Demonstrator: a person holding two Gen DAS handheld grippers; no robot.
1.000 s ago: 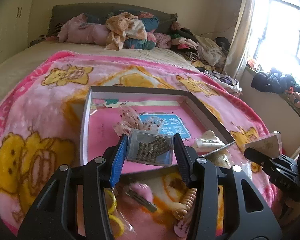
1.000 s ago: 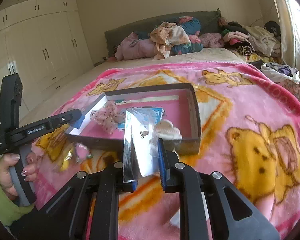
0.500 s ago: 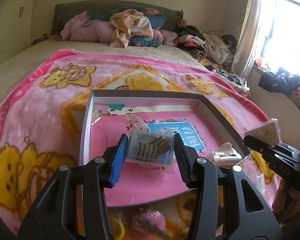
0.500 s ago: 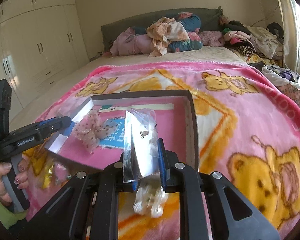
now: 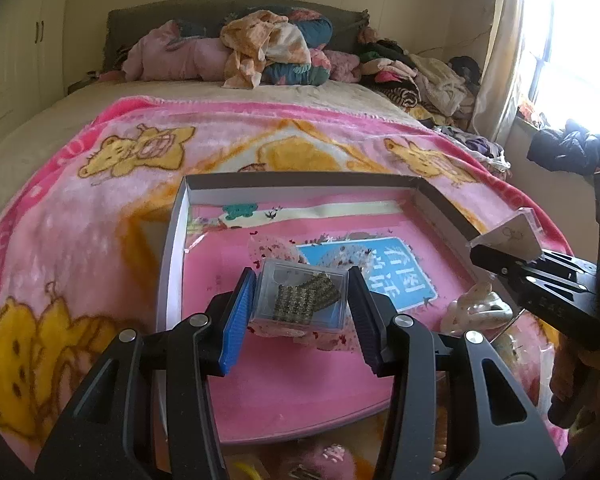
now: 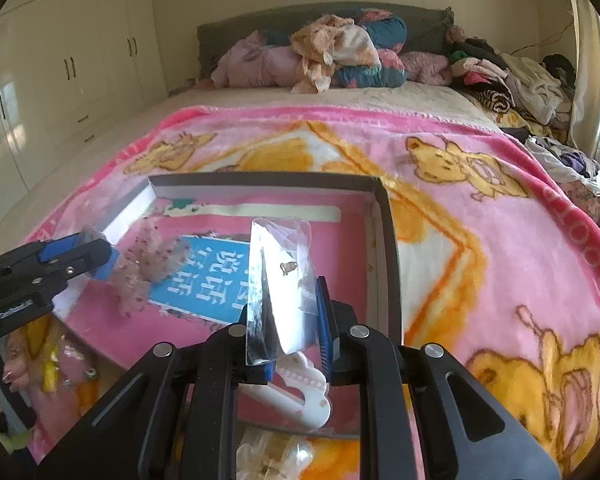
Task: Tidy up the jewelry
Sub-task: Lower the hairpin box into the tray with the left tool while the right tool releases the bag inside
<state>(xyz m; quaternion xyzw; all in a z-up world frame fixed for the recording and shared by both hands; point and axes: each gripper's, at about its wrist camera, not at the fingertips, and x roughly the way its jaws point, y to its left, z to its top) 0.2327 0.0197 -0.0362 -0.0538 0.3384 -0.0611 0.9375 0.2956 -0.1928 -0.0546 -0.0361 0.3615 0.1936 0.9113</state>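
Over a shallow pink-floored cardboard box at frame centre, two grippers carry jewelry.
Left gripper clamps a clear plastic case of dark chain; right gripper pinches a clear plastic earring packet, low centre.

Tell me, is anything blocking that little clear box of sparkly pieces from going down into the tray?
Partly: a speckled pink hair accessory lies on the tray floor just under the clear box held by the left gripper. Bare floor shows nearer.
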